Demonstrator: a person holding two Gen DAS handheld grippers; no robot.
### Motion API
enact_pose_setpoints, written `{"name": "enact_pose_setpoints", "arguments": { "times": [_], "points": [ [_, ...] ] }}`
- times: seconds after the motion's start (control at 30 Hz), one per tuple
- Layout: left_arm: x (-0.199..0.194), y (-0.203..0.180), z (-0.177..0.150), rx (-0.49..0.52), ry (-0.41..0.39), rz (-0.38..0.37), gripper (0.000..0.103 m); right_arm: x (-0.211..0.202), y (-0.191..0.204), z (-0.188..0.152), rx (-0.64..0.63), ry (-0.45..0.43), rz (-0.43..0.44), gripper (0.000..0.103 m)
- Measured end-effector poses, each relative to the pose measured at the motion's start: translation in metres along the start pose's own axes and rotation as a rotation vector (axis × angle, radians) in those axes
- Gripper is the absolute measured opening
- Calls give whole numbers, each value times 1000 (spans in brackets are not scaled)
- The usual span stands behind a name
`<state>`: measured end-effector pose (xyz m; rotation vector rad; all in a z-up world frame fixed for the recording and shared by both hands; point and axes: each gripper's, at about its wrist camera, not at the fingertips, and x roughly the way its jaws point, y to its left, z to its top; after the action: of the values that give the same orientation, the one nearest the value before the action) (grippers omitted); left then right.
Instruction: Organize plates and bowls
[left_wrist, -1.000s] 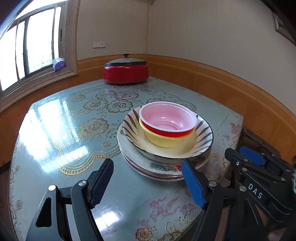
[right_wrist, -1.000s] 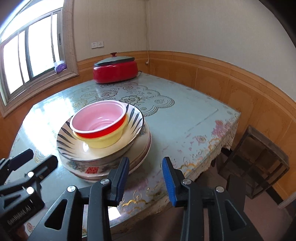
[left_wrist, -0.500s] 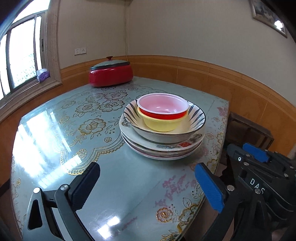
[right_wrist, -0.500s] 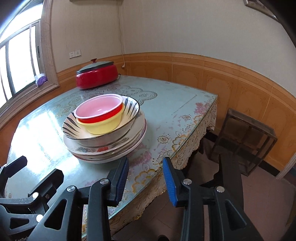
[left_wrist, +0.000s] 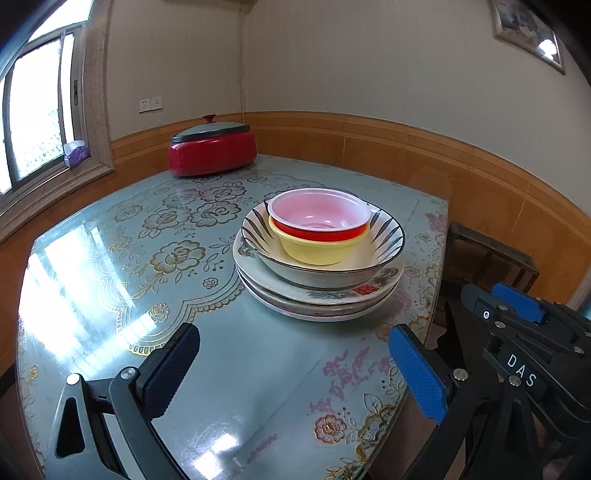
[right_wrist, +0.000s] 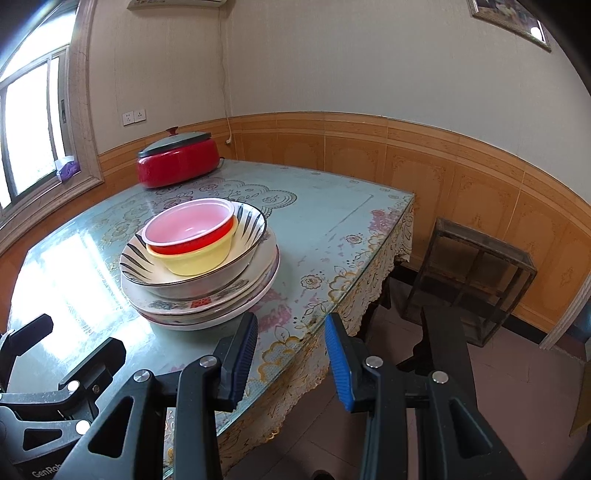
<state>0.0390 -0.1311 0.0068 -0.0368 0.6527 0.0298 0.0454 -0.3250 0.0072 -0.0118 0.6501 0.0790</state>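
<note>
On the floral table (left_wrist: 110, 258) stands one stack: a red bowl (left_wrist: 319, 212) with a pink inside sits in a yellow bowl (left_wrist: 317, 254), which sits in a wide striped bowl (left_wrist: 386, 236) on a pile of plates (left_wrist: 317, 304). My left gripper (left_wrist: 291, 343) hovers over the table short of the stack, jaws wide open and empty. In the right wrist view the same red bowl (right_wrist: 188, 225), yellow bowl (right_wrist: 199, 264), striped bowl (right_wrist: 253, 225) and plates (right_wrist: 221, 308) lie up and to the left of my right gripper (right_wrist: 291, 328), which stands partly open, empty, over the table's edge.
A red lidded cooker (left_wrist: 212, 149) stands at the table's far corner by the window. A dark wooden stool (right_wrist: 476, 273) sits on the floor beyond the table's right edge (right_wrist: 369, 280). The other gripper shows at each view's lower side.
Both grippers have drawn back from the stack, which now looks smaller and farther off. The left jaws have spread wider. The right jaws kept their gap. The stack has not moved.
</note>
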Motion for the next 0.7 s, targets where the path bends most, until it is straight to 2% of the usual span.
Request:
{"name": "enact_pose_setpoints", "arguments": {
  "times": [0.7],
  "points": [
    [5,5,3,-23,2,37,103,7,12,6,-30,-15,40,38]
  ]
}}
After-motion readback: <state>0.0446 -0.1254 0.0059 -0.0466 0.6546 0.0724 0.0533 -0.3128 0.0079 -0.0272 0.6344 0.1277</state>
